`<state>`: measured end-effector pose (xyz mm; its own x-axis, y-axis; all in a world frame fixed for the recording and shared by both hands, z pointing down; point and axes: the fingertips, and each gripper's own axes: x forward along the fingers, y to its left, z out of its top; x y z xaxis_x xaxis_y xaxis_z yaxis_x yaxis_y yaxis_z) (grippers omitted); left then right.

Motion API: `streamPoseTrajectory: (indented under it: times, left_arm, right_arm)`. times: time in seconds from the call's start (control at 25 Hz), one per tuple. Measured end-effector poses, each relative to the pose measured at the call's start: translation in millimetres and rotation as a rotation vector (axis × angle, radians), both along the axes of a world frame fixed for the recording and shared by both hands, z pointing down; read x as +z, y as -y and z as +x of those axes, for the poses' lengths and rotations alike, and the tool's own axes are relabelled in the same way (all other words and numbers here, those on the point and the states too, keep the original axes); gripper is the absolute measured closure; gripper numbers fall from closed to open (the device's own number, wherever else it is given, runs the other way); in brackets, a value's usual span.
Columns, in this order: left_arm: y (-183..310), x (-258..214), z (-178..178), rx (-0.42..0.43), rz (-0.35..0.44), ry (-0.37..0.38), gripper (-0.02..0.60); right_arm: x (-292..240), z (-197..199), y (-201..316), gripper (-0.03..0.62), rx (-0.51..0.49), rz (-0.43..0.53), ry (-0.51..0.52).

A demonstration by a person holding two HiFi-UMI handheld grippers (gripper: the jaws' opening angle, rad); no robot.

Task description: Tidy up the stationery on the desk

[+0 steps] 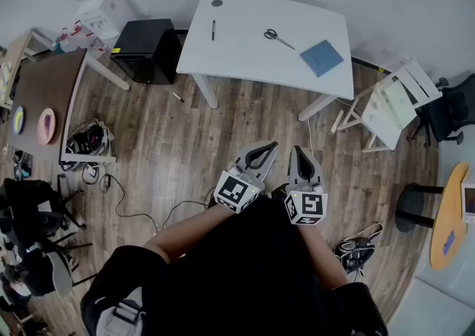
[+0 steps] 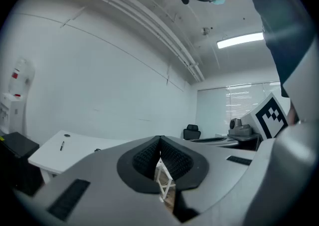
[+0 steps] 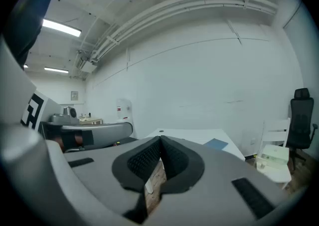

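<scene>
Left gripper [image 1: 261, 153] and right gripper [image 1: 300, 158] are both clenched and empty, well short of the desk [image 1: 245, 56], where pen [image 1: 213, 30], scissors [image 1: 278, 36] and notebook [image 1: 321, 57] lie well apart. Judged: the pen is light, stiff and may roll, so grip mid-barrel. Scissors are hard and slippery, best taken near the pivot; the flat notebook by an edge.

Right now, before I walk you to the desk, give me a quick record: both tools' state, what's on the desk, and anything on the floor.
left tool: shut, nothing between jaws
right tool: shut, nothing between jaws
desk: white desk, ahead across the wood floor
on desk: pen left, scissors centre, blue notebook right, small dark round item at the far left corner
on floor: pen-like item by the desk's near left side
</scene>
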<state>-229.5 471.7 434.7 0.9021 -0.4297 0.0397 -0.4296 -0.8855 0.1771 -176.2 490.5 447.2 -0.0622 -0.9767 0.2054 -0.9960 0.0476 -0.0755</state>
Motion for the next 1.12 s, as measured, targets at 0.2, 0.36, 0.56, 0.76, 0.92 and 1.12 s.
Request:
streamPoseTrajectory:
  times: [0.2,0.36,0.56,0.76,0.92,1.12]
  left_arm:
    - [2.2,13.6,2.0,0.012,-0.024,-0.018,0.568]
    - [1.7,22.0,6.5,0.034,-0.041,0.001,0.568]
    - [8.0,38.3,23.6,0.065,-0.086,0.018,0.568]
    - [33.0,55.4,49.7,0.067,-0.130,0.056,0.568]
    - [59.7,68.5,80.8,0.050,-0.156,0.088,0.568]
    - [115.3,71.6,142.7,0.046,-0.155,0.114,0.568]
  right_arm:
    - [12.3,2.8,-0.9,0.562,0.017,-0.023,-0.021]
    - [20.4,10.2,-3.1,0.562,0.040,-0.049,-0.010]
    - [32.2,36.7,5.7,0.559,0.101,-0.048,0.084]
    - [42.0,68.1,32.9,0.559,0.104,-0.039,0.129]
    - [53.0,98.0,61.3,0.559,0.079,-0.060,0.168]
    - [52.7,152.9,119.8,0.559,0.039,-0.059,0.179]
